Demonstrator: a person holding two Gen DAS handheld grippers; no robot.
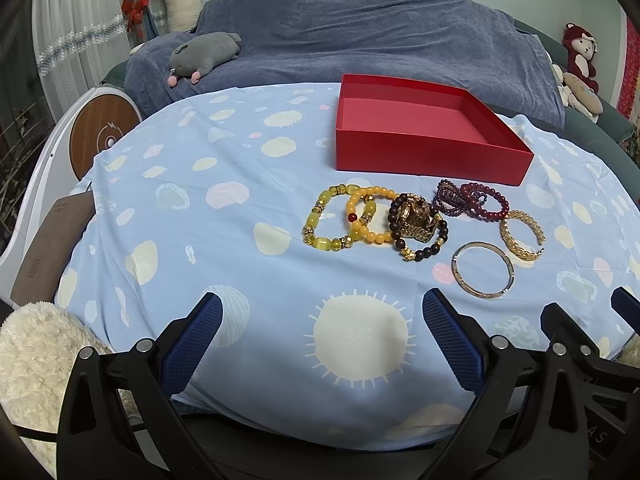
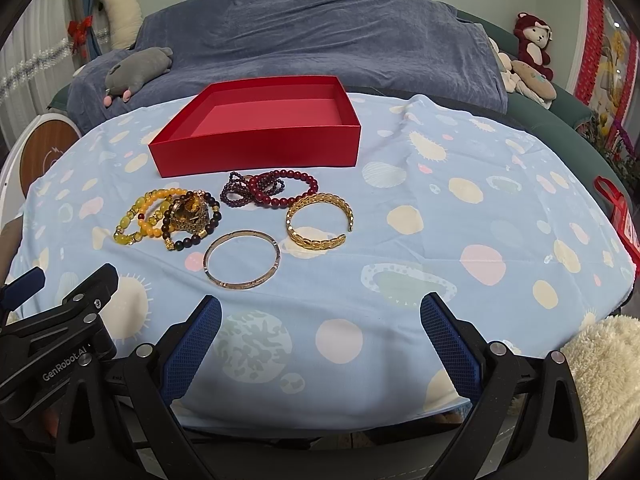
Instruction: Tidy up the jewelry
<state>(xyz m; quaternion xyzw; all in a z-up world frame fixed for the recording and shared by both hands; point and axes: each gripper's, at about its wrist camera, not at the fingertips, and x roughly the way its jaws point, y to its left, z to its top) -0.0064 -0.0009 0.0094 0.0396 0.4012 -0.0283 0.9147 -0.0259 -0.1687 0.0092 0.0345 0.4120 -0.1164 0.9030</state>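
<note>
The bracelets (image 2: 240, 212) lie clustered on the tabletop (image 2: 440, 240) just near of the empty red box (image 2: 256, 152), likely their destination; left hand-held gripper (image 1: 322, 340) and right hand-held gripper (image 2: 320, 340) hover nearer, both wide open, holding nothing

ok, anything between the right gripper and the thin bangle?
Nothing: in the right wrist view only bare patterned tablecloth lies between the right gripper, jaws open, and the thin bangle.
</note>
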